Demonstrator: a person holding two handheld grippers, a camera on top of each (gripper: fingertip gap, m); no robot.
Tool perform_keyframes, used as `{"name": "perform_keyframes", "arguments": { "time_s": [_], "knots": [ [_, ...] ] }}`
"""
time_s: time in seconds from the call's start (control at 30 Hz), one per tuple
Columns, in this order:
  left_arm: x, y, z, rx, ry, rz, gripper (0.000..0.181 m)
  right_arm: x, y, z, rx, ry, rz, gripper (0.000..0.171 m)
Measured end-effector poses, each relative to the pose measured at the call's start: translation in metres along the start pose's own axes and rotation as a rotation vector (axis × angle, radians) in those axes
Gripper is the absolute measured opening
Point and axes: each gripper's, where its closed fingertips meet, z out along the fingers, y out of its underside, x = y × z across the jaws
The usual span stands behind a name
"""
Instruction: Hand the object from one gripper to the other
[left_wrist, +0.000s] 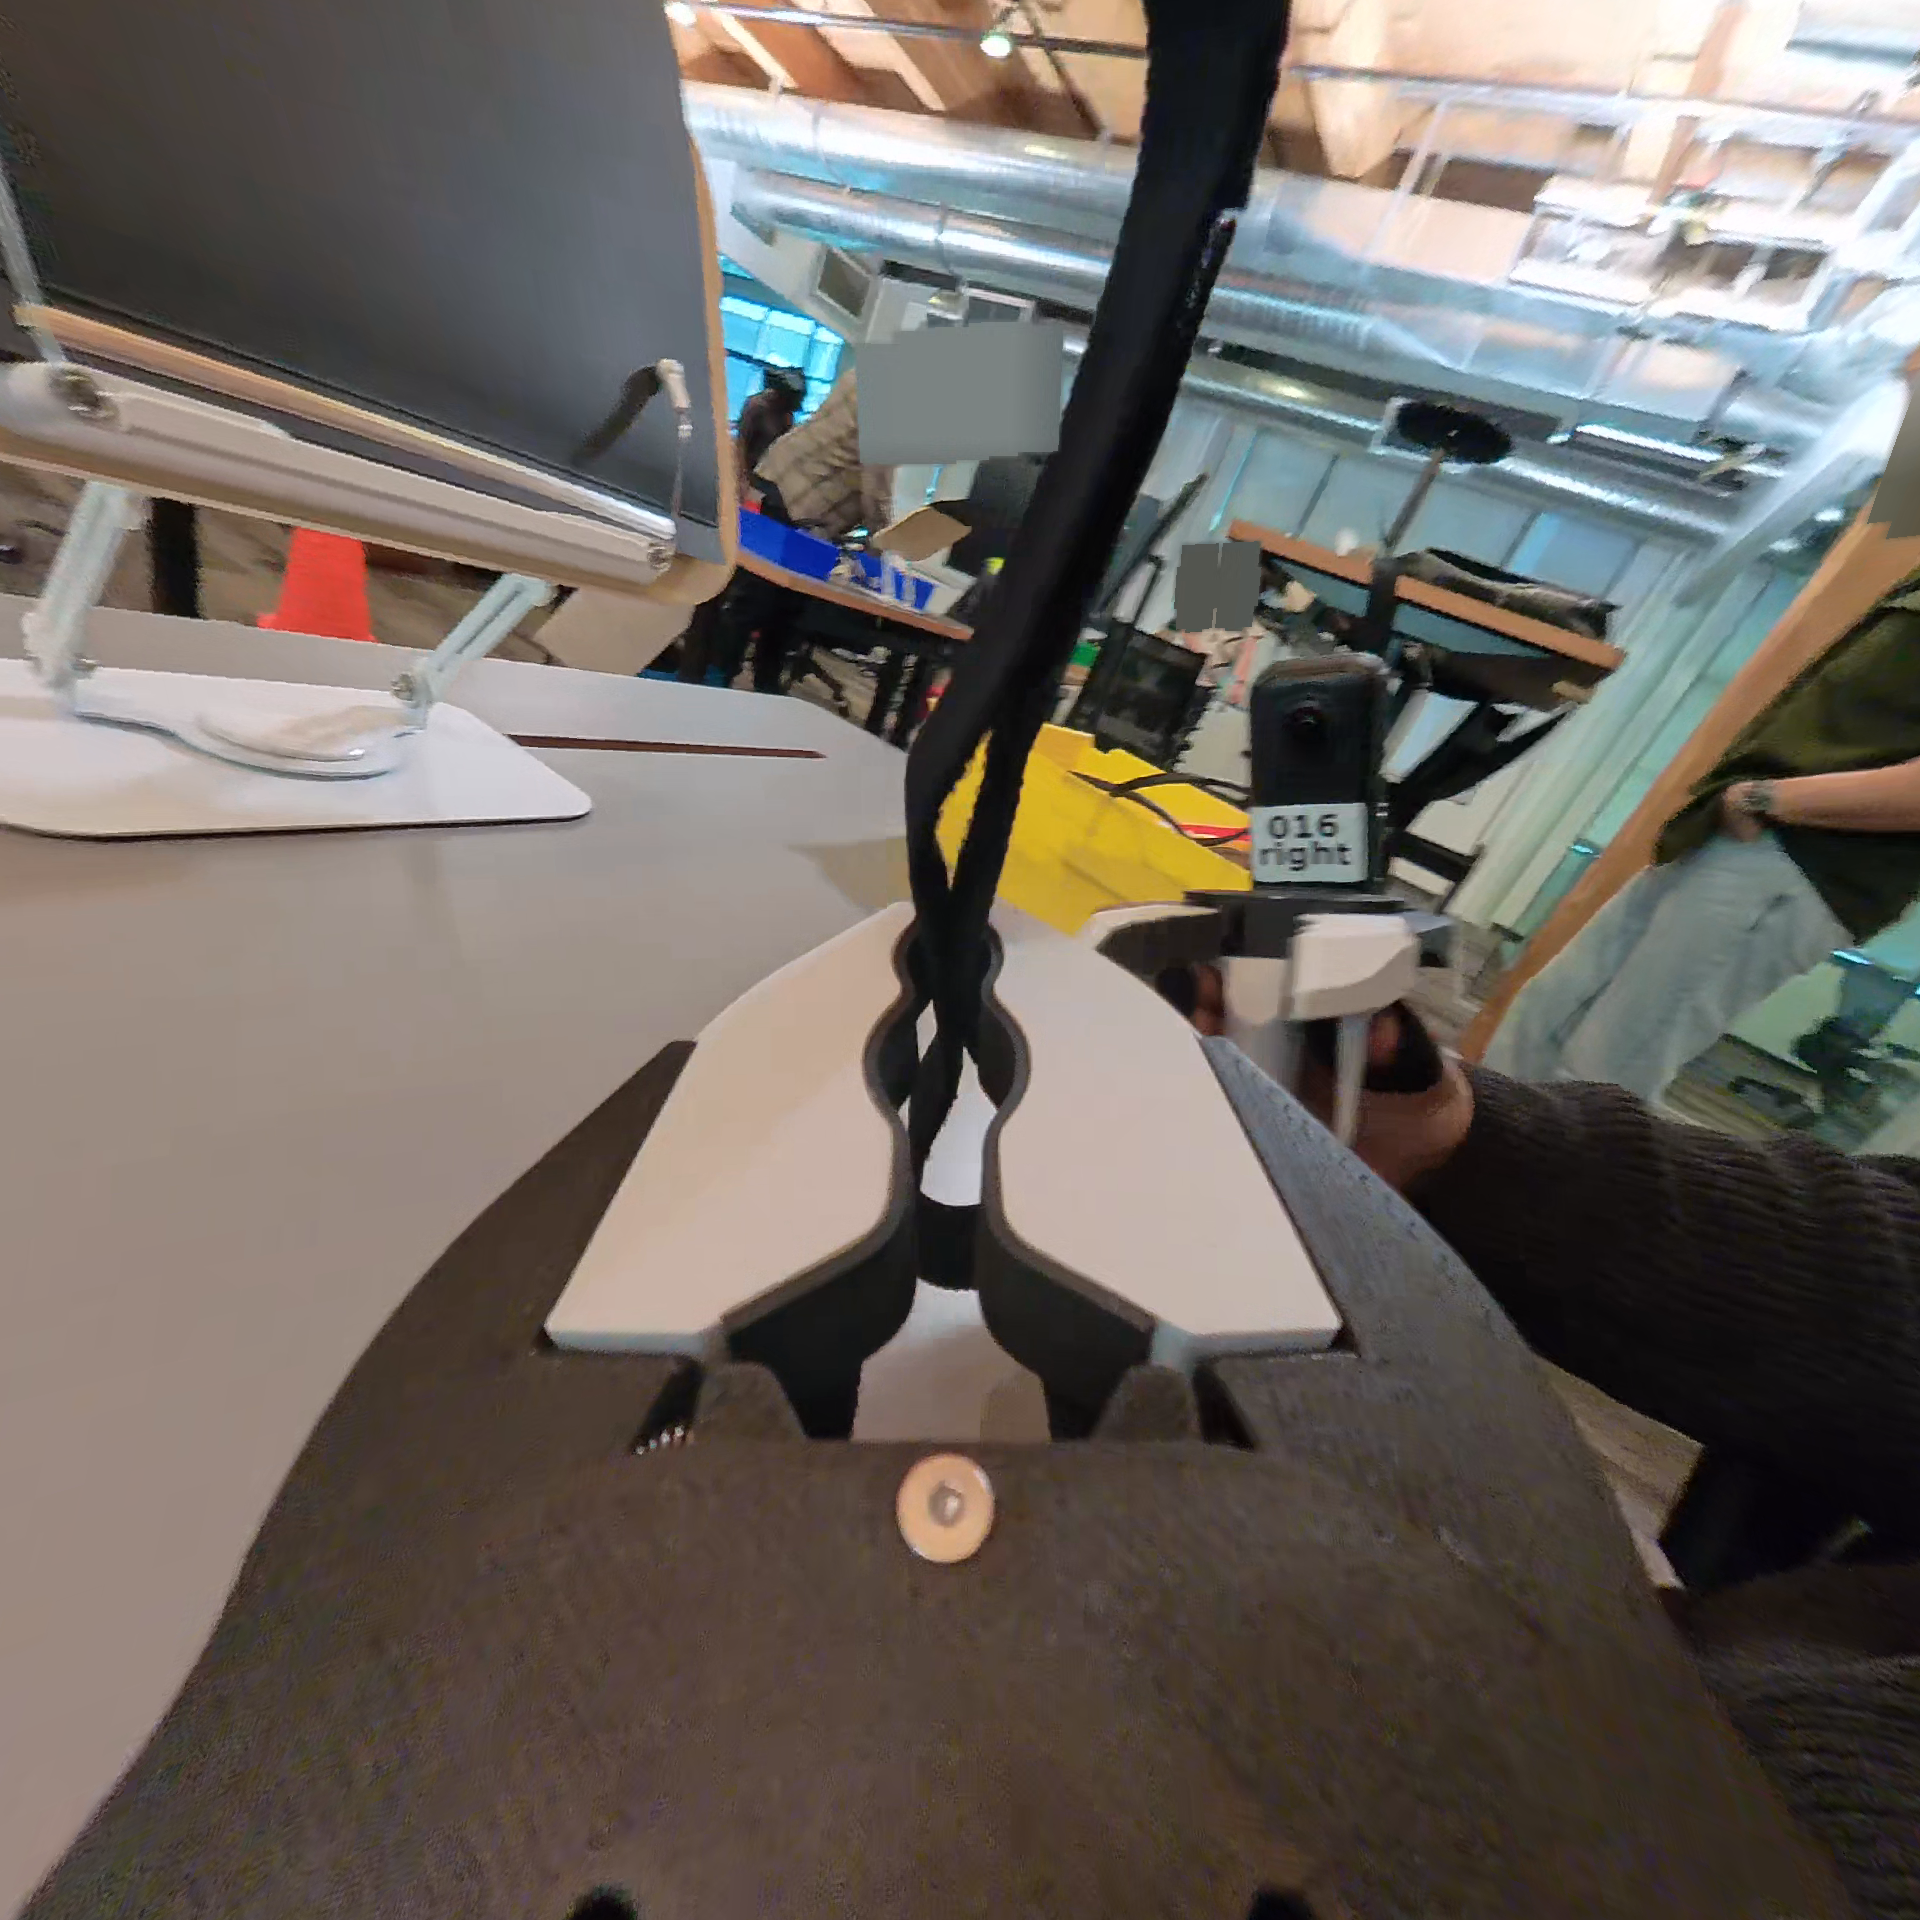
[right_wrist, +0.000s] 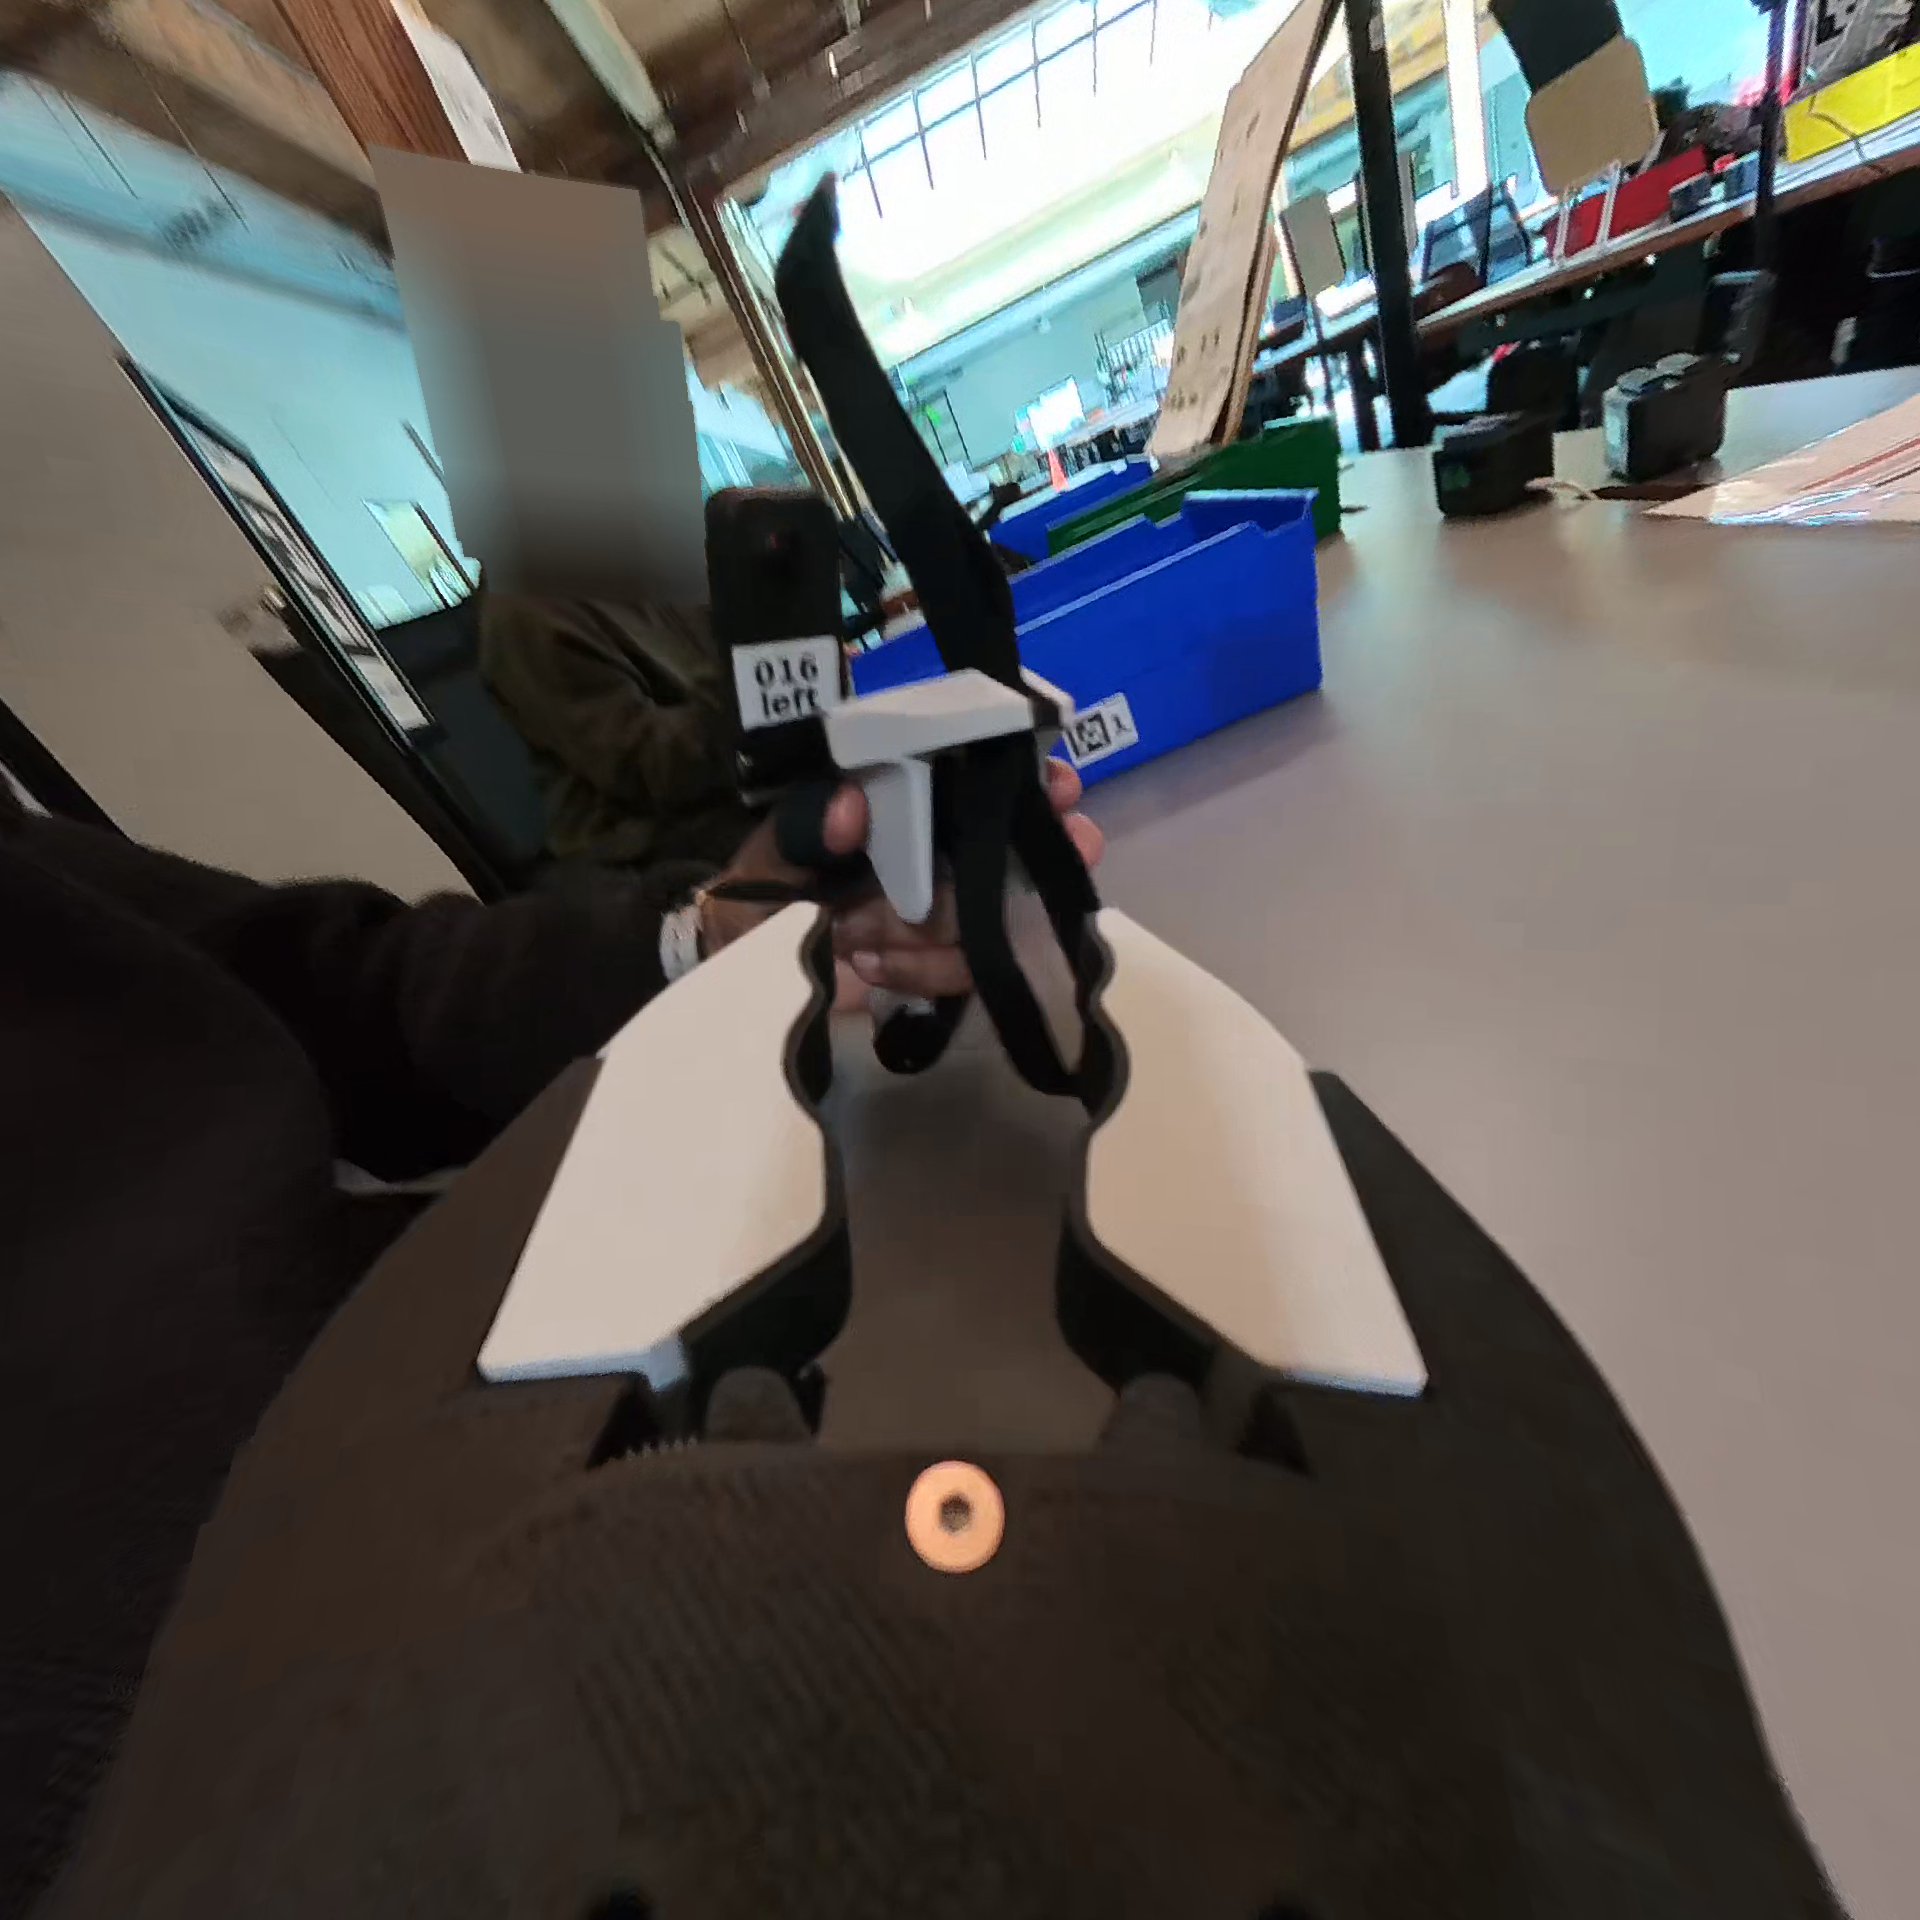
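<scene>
A black fabric strap (left_wrist: 1091, 468) is clamped, doubled and twisted, between the white fingers of my left gripper (left_wrist: 948, 966), which is shut on it; the strap rises above the jaws. In the right wrist view the left gripper (right_wrist: 997, 717) holds the strap (right_wrist: 883, 416) upright, and a loop of it hangs below. My right gripper (right_wrist: 956, 997) is open, with the hanging loop between its fingertips, close against the right finger (right_wrist: 1195, 1091). In the left wrist view the right gripper (left_wrist: 1247, 956) sits just to the right of the left one, over the grey table (left_wrist: 416, 1039).
A dark screen on a white stand (left_wrist: 312, 727) stands at the table's far left. A yellow bin (left_wrist: 1091, 831) lies beyond the edge. Blue bins (right_wrist: 1174, 623) and black devices (right_wrist: 1486, 468) sit on the table. A person (left_wrist: 1818, 727) stands at the right. One gripper's finger ends stand about 6 cm off the other's.
</scene>
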Motion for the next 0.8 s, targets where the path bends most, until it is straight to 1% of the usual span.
{"name": "perform_keyframes", "arguments": {
  "time_s": [0.1, 0.17, 0.27, 0.37, 0.53, 0.8],
  "knots": [
    [0.024, -0.001, 0.000, 0.004, 0.159, -0.028, 0.005, -0.001, 0.012, 0.005, -0.071, 0.018, -0.092, 0.043],
    [0.033, 0.002, 0.001, -0.010, 0.214, -0.041, 0.005, -0.004, 0.017, 0.008, -0.099, 0.008, -0.125, 0.044],
    [0.038, 0.007, 0.002, -0.036, 0.244, -0.038, 0.005, -0.013, 0.023, 0.012, -0.117, -0.045, -0.107, 0.043],
    [0.044, 0.009, 0.002, -0.045, 0.278, -0.042, 0.005, -0.019, 0.028, 0.017, -0.140, -0.073, -0.076, 0.038],
    [0.049, 0.011, 0.002, -0.053, 0.304, -0.043, 0.006, -0.021, 0.032, 0.019, -0.160, -0.069, -0.116, 0.031],
    [0.051, 0.009, 0.002, -0.040, 0.324, -0.066, 0.007, -0.024, 0.032, 0.020, -0.154, -0.086, -0.084, 0.021]
  ]
}}
